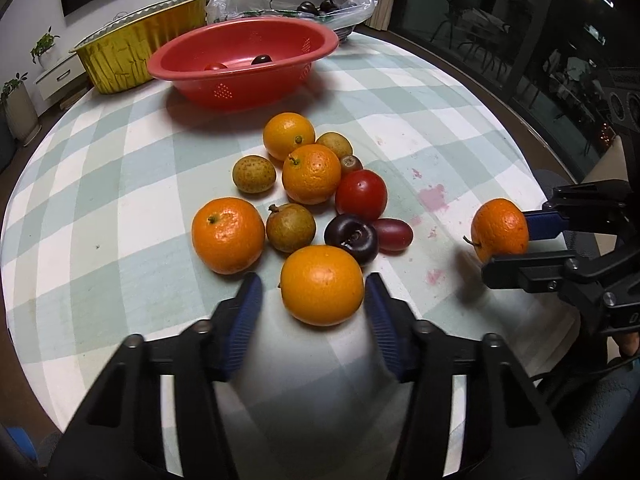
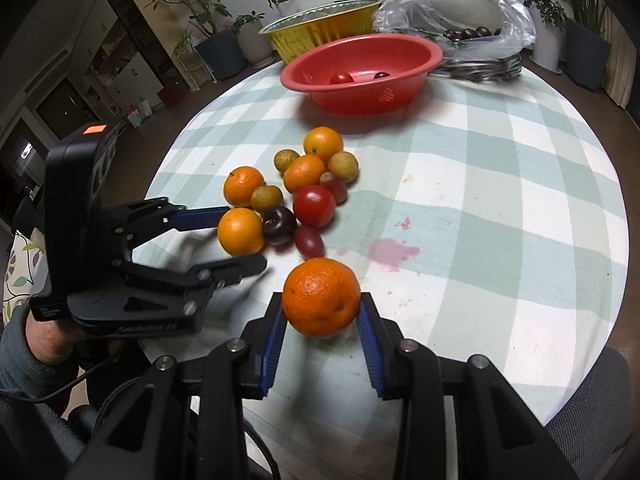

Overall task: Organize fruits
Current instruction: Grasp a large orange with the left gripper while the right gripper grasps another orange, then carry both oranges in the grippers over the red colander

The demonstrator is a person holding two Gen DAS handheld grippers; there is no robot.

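A pile of fruit lies on the checked tablecloth (image 1: 100, 208): several oranges, brown-green longans, a red tomato (image 1: 361, 195), a dark plum (image 1: 351, 237) and a red grape. My left gripper (image 1: 314, 280) (image 2: 246, 237) straddles the nearest orange (image 1: 322, 284) (image 2: 240, 231). Its right finger meets the peel and a strip of cloth shows at the left finger (image 1: 248, 312), so it is open. To the right of the pile, my right gripper (image 2: 322, 300) (image 1: 507, 246) is shut on another orange (image 2: 321, 297) (image 1: 500, 229), held just above the cloth.
A red colander (image 1: 240, 88) at the back holds a small tomato and a dark plum. A gold foil pan (image 1: 132, 52) stands to its left, a plastic-lined basket (image 1: 352, 0) of dark fruit behind it. Pink stains (image 2: 394, 252) mark the cloth. The round table's edge curves close on both sides.
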